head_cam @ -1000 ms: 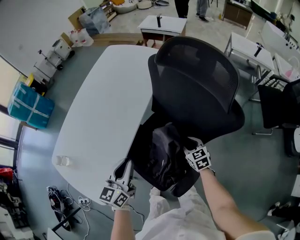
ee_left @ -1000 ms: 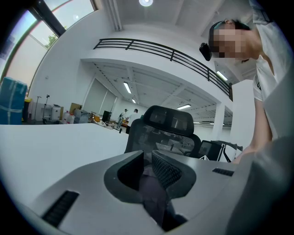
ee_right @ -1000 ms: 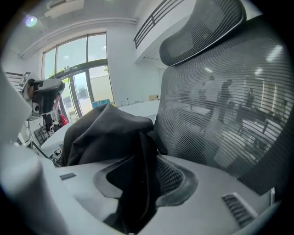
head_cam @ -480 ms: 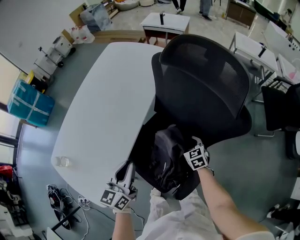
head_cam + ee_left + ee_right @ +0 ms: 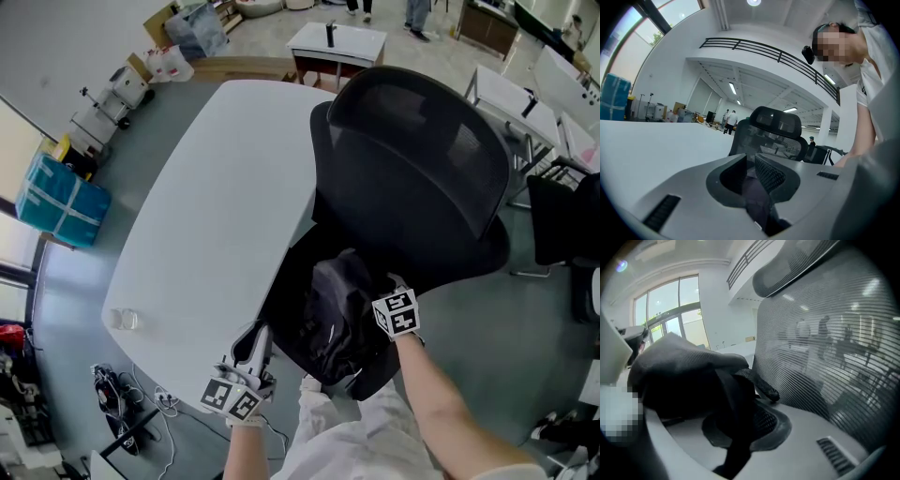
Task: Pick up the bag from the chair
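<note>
Right claw (image 5: 385, 281) clamped shut on the bag (image 5: 330, 314) strap, bag bunched up on the chair (image 5: 412, 159) seat. Left claw (image 5: 255, 336) slightly open, empty, near table (image 5: 216, 206) edge, just left of chair.

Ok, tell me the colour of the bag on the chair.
The bag is black; the head view shows it best.
</note>
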A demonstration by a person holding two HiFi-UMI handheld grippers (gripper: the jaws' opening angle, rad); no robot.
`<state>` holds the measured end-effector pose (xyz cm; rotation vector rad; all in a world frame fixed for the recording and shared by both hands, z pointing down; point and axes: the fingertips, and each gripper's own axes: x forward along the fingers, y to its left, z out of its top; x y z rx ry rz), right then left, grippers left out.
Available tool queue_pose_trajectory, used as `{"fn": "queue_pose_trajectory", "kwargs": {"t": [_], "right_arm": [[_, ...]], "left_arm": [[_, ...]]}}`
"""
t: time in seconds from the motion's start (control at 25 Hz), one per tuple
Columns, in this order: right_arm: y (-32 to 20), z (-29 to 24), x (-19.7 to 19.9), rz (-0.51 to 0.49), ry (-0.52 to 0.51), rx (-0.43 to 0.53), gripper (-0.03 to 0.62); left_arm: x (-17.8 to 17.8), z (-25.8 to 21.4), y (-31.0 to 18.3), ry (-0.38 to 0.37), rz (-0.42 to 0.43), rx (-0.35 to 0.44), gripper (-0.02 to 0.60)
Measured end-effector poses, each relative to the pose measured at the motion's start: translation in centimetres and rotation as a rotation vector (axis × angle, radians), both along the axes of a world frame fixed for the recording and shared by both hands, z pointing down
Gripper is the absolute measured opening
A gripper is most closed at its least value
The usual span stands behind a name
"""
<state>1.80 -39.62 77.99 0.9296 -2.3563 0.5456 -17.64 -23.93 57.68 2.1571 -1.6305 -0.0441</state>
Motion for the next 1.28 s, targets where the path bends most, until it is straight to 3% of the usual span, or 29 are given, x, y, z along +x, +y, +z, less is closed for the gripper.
{"fn": "queue_pose_trajectory", "kwargs": {"t": [0.4, 0.92, 1.28], "right_arm": [[3.1, -6.5, -3.1, -0.037, -0.304, -0.046, 0.034], [9.1, -11.4, -5.7, -0.173, -0.383, -0.051, 0.034], [8.7, -15.6, -5.5, -0.137, -0.445, -0.014, 0.032]], "left_arm": [[0.5, -0.6, 0.2, 0.010, 0.013, 0.016, 0.056], [-1.0, -2.7, 1.8, 0.015, -0.035, 0.056, 0.056], [-3.3, -4.5, 3.4, 0.020, -0.096, 0.098, 0.055]]}}
